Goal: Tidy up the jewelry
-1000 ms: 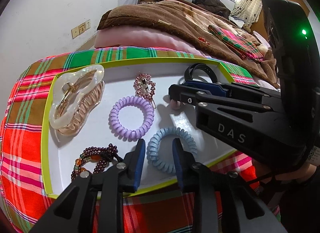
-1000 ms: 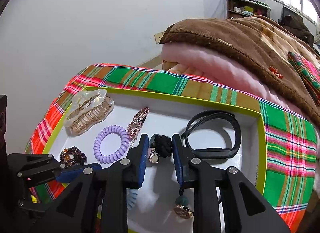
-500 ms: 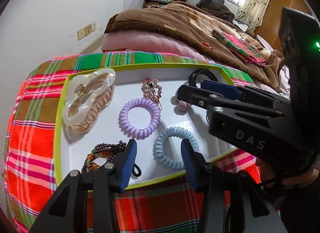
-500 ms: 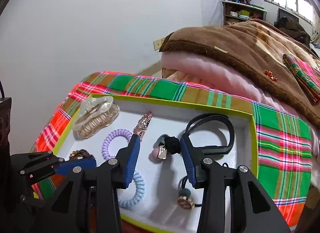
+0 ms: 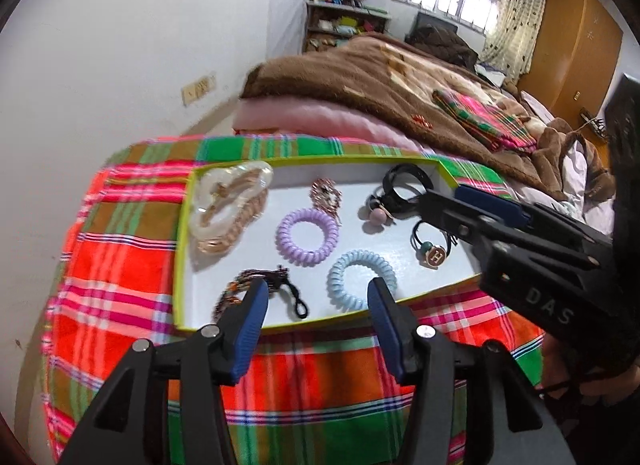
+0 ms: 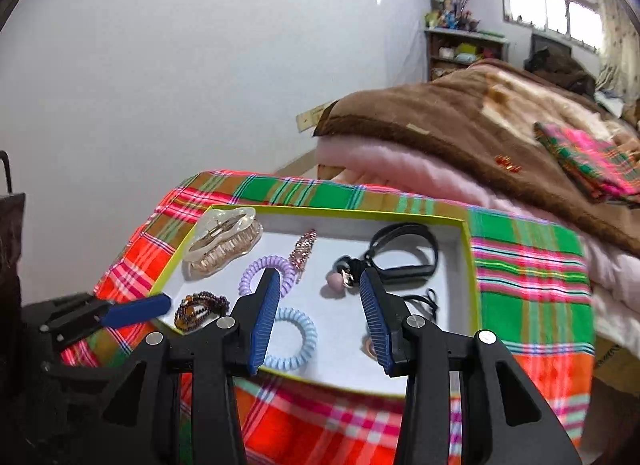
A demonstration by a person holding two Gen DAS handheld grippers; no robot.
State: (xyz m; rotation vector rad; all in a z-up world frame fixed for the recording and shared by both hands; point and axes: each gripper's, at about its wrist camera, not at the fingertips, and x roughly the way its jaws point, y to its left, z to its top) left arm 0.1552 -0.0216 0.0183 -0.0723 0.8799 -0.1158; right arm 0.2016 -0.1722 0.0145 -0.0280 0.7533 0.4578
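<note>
Both left tongs (image 5: 316,291) and right tongs (image 6: 318,281) gape wide, empty, above the tray (image 5: 182,249).

Lilac coil tie (image 5: 307,240) and pale-blue coil tie (image 5: 361,278) flat in yellow-rimmed white tray (image 5: 182,225), slightly apart.

You see glossy pearly-white plastic claw clip (image 5: 228,205), upper left of white matt card tray with lime rim (image 5: 182,249). Lilac coiled plastic hair tie (image 5: 307,236), pale blue coiled plastic hair tie (image 5: 360,279): smooth, shiny. Bright woven plaid cloth (image 5: 120,265) underneath. Fuzzy brown blanket (image 5: 360,81) behind.
</note>
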